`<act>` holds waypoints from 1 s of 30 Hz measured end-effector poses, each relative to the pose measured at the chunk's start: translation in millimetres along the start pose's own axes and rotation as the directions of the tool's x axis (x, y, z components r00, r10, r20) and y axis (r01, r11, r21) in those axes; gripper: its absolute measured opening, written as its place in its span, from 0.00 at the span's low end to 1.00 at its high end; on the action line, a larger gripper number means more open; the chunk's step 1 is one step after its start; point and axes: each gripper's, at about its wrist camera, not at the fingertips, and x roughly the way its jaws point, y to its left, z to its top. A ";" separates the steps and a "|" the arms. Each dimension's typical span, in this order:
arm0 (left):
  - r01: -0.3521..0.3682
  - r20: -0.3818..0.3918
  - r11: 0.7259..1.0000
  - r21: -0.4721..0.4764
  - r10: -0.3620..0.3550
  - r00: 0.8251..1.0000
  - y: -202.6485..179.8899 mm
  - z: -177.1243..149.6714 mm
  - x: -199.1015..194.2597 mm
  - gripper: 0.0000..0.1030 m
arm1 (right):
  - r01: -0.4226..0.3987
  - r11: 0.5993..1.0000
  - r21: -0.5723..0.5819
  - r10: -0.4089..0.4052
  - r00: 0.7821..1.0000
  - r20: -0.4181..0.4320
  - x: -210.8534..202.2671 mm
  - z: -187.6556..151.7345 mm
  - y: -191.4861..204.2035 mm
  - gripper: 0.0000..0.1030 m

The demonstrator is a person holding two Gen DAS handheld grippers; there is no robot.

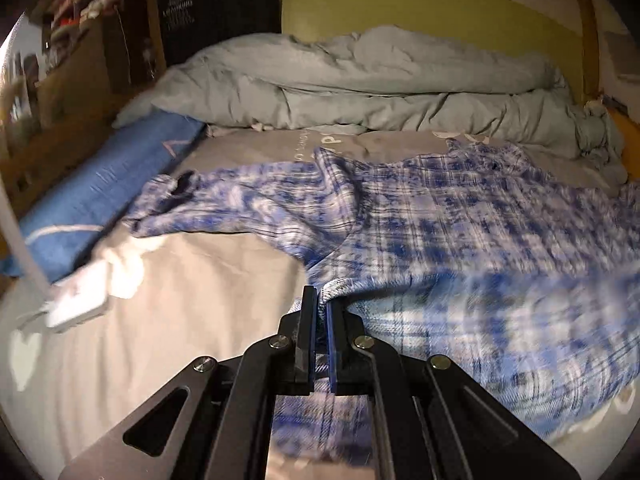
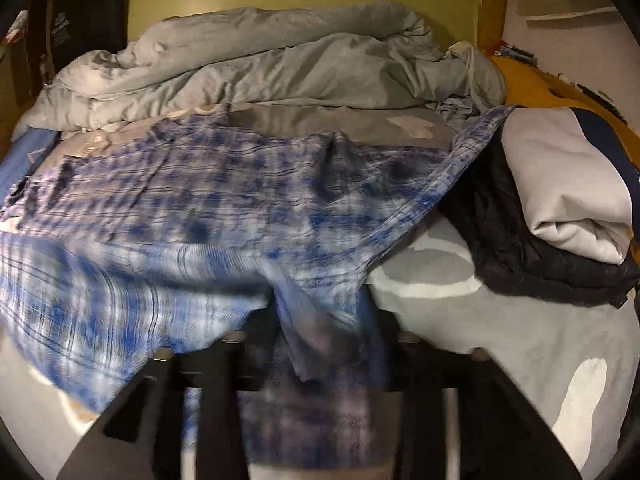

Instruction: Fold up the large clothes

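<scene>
A blue and white plaid shirt lies spread over the grey bed sheet, one sleeve reaching left. My left gripper is shut on the shirt's near hem, the cloth pinched between its fingers. In the right wrist view the same shirt drapes over my right gripper. The fingertips are hidden under the cloth, which hangs between them. The near cloth is blurred in both views.
A bunched grey duvet lies across the head of the bed. A blue roll and a white object sit at the left edge. A folded dark and light clothes pile sits on the right. The sheet shows near it.
</scene>
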 end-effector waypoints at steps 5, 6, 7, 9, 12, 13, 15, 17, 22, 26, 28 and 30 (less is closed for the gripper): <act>0.039 -0.013 0.999 0.028 -0.039 0.999 -3.1 -2.9 11.7 0.34 | -0.019 0.999 0.029 0.018 0.999 0.038 -9.9 -4.9 -20.7 0.77; 0.019 -0.010 0.999 0.036 -0.019 1.000 -3.2 -5.0 9.7 0.62 | -0.028 0.998 0.048 0.026 0.999 0.044 -15.5 -6.7 -26.5 0.82; -0.001 -0.001 0.999 0.035 0.001 1.000 -1.0 -6.4 6.2 0.74 | -0.038 0.997 0.067 0.035 0.998 0.043 -19.5 -7.8 -31.2 0.86; 0.014 0.018 1.000 0.005 -0.014 1.000 6.8 -6.9 -3.3 0.85 | -0.065 0.991 0.115 0.061 0.997 0.037 -25.8 -8.9 -39.5 0.89; 0.059 -0.029 0.997 -0.047 -0.060 0.998 19.5 -6.8 -14.2 0.85 | -0.093 0.981 0.172 0.096 0.995 -0.011 -24.8 -13.6 -46.8 0.91; 0.070 -0.044 0.995 -0.065 -0.073 0.996 23.4 -8.3 -17.0 0.85 | -0.094 0.978 0.185 0.102 0.994 -0.034 -22.3 -16.1 -48.0 0.91; 0.101 -0.093 0.990 -0.102 -0.110 0.990 29.7 -13.4 -20.8 0.85 | -0.092 0.975 0.203 0.112 0.990 -0.086 -15.8 -21.6 -48.3 0.90; 0.130 -0.165 0.983 -0.134 -0.151 0.975 32.9 -21.4 -18.9 0.85 | -0.129 0.968 0.216 0.159 0.979 -0.129 -9.3 -28.4 -48.4 0.82; 0.147 -0.272 0.981 -0.125 -0.176 0.946 28.8 -49.8 -1.3 0.85 | -0.197 0.941 0.274 0.259 0.942 -0.214 11.8 -44.9 -47.2 0.76; 0.134 -0.206 0.990 0.046 -0.122 0.971 11.6 -68.1 4.5 0.39 | -0.173 0.977 0.123 0.199 0.949 -0.247 20.6 -50.2 -22.1 0.68; 0.136 -0.167 0.990 0.017 -0.132 0.977 14.4 -64.9 -4.5 0.08 | -0.121 0.989 0.089 0.137 0.968 -0.208 12.7 -49.2 -17.2 0.03; 0.115 -0.098 0.993 -0.026 -0.117 0.988 22.6 -55.2 -23.2 0.07 | -0.139 0.974 0.177 0.165 0.976 -0.143 -2.3 -46.5 -31.0 0.03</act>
